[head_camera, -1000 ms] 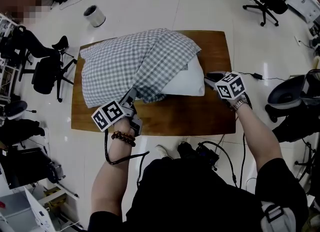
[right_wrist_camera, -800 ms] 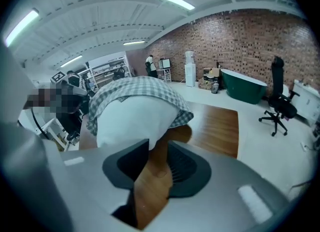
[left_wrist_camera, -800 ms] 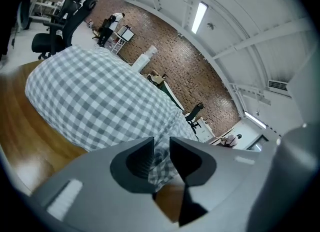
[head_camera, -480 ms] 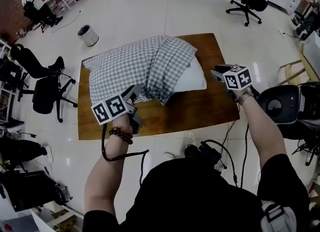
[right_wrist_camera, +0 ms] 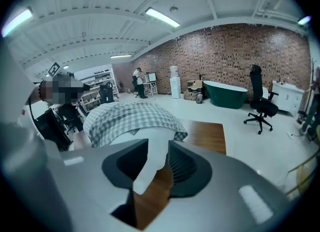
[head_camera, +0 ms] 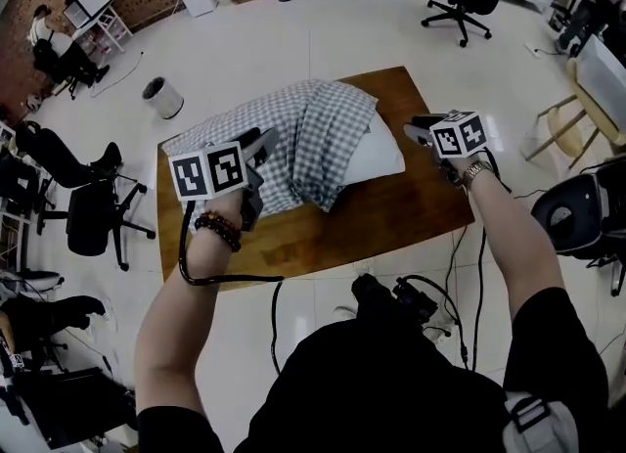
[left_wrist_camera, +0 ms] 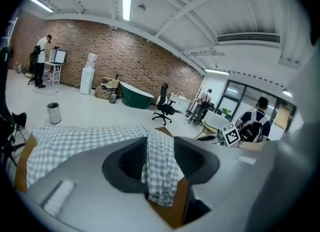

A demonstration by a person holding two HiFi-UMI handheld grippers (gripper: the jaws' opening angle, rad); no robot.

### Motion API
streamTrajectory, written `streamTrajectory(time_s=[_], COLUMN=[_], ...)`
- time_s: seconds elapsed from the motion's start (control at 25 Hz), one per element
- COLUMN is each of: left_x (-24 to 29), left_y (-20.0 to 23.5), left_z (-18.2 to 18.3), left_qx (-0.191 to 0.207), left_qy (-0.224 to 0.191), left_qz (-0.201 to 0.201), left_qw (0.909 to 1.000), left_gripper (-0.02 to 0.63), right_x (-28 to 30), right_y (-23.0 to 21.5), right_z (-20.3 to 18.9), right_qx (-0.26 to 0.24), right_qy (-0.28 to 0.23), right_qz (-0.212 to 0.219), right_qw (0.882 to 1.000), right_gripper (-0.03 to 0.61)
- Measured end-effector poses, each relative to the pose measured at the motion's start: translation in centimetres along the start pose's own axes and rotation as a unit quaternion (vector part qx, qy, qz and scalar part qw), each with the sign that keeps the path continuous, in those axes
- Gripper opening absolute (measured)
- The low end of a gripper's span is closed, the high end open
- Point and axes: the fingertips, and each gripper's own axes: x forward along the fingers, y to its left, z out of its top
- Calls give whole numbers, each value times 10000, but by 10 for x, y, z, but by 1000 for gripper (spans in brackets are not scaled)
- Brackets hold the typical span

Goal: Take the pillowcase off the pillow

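pillowcase [head_camera: 293,133]: grey-white check cloth, centre of head view, still over most of the pillow [head_camera: 381,153], whose bare white end sticks out to the right. prob light, limp and a bit slippery over the filling; it bunches and won't push, only pulls. best hold looks like the loose open hem near the bare end, or a pinched fold on top. pillow is soft and bulky w/ no stiff part, so take it by a corner and expect stretch before it slides free.

left gripper [head_camera: 260,141], centre-left of head view, has a hanging fold of the check cloth btwn its pads [left_wrist_camera: 129,158]; the fold fills the gap and meets both sides. those jaws have just been opening, so the hold may be loosening. right gripper [head_camera: 417,132], right of centre, is at a narrow gap closed on the white pillow corner. all lies on the wood table [head_camera: 391,214]; bin [head_camera: 162,98] and office chairs sit round the frame edges.

vs earlier: left gripper was low at the near hem by the table's front edge, now up over the cloth w/ its marker cube rolled to face the camera. right gripper sits a bit higher in frame. the bare pillow end looks abt the same, so little cloth has come off.
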Motion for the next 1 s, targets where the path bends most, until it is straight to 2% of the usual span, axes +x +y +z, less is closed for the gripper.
streamTrajectory(time_s=[0.16,0.4,0.52,0.64,0.76,0.84,1.0], left_x=[26,101,151,217,270,300,361], left_y=[-1,8,5,5,23,34,38], left_z=[35,74,95,111,126,135,139], left_qx=[675,1056,1306,1503,1662,1832,2192], left_qy=[272,661,1004,1423,1857,2106,2562], left_qz=[-56,-277,-378,-473,-572,-679,-1043], left_qw=[9973,9918,9856,9772,9668,9579,9356], left_gripper=[161,184,198,219,245,275,278], right_x=[14,45,53,64,89,105,124], right_y=[-15,-52,-78,-114,-135,-142,-152], right_z=[5,9,17,20,30,40,47], right_qx=[120,324,482,645,744,819,975], right_qy=[64,77,100,158,231,250,358], right_qz=[207,804,1193,1573,1925,2184,2789], right_qw=[9997,9962,9916,9853,9782,9721,9547], right_gripper=[146,167,181,209,239,247,269])
